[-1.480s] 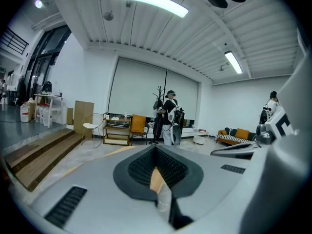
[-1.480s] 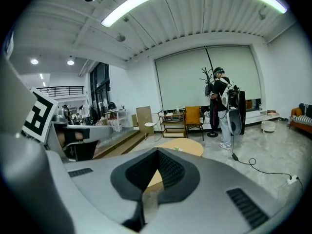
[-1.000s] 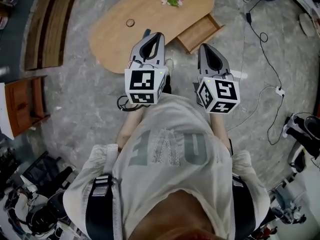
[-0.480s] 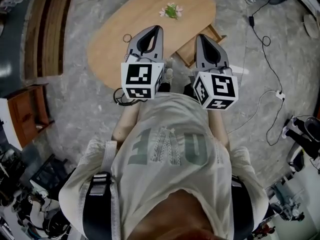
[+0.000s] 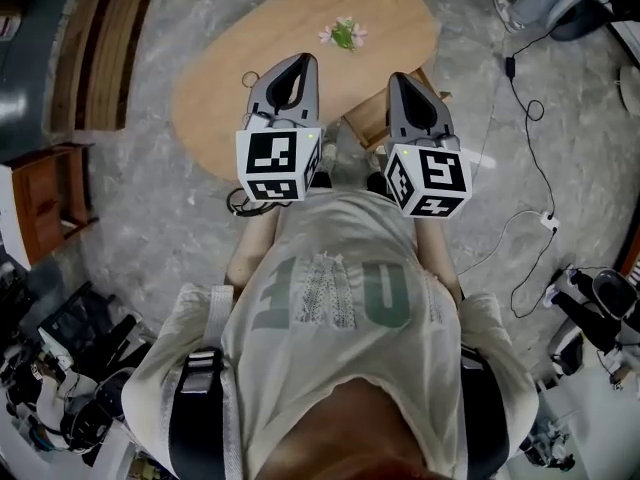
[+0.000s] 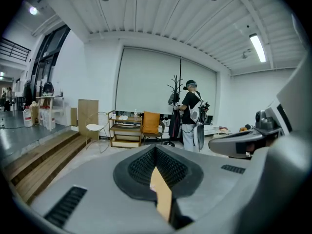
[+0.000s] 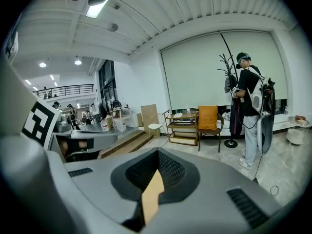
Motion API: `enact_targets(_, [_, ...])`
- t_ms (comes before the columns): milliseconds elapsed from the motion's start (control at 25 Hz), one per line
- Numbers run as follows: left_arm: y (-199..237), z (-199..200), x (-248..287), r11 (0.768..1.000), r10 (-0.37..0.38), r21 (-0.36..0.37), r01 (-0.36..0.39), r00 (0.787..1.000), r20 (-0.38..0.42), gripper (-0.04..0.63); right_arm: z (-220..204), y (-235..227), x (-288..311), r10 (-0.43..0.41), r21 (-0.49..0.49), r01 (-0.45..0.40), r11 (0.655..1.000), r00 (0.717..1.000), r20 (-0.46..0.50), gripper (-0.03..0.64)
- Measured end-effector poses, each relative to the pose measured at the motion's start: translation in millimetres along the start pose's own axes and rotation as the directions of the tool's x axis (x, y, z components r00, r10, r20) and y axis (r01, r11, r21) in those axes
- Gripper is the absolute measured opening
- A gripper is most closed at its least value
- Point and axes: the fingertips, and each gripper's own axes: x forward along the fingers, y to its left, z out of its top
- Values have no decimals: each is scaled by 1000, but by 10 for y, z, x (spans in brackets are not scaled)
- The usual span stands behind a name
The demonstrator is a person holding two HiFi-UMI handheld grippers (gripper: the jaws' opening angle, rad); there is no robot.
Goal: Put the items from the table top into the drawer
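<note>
left gripper (image 5: pixel 300 68) and right gripper (image 5: pixel 402 88) are held side by side in the head view, each with its marker cube toward the person, both pointing at the oval wooden table (image 5: pixel 215 103); a small flower sprig (image 5: pixel 343 34) lies on the far part of the table, well apart from both; a small ring (image 5: pixel 249 78) lies on the table just beside the left gripper; the open drawer (image 5: pixel 366 126) juts from the near edge of the table and shows between the two grippers, partly hidden by the right one; cables trail over the grey floor (image 5: pixel 150 228) at right.
left gripper view: jaws closed together with nothing between them, only a thin tan strip at the seam; beyond stand an orange chair (image 6: pixel 151 123), a low shelf (image 6: pixel 123 128) and a person (image 6: pixel 191 115) by a coat stand.
right gripper view: jaws likewise pressed shut and empty; the same chair, shelf and person show past them.
</note>
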Motion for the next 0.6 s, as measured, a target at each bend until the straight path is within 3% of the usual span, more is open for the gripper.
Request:
enact_targets(400, [-54,2,182,999,42,-16,-42,999,8,8,13,-117,131,77,-14,-77,997,997,2,3])
enact_targets(600, [-50,-199,353,999,41,6,-41,999,-4,8,-152,-146,402,168,-21,-169,985,986,-19,5])
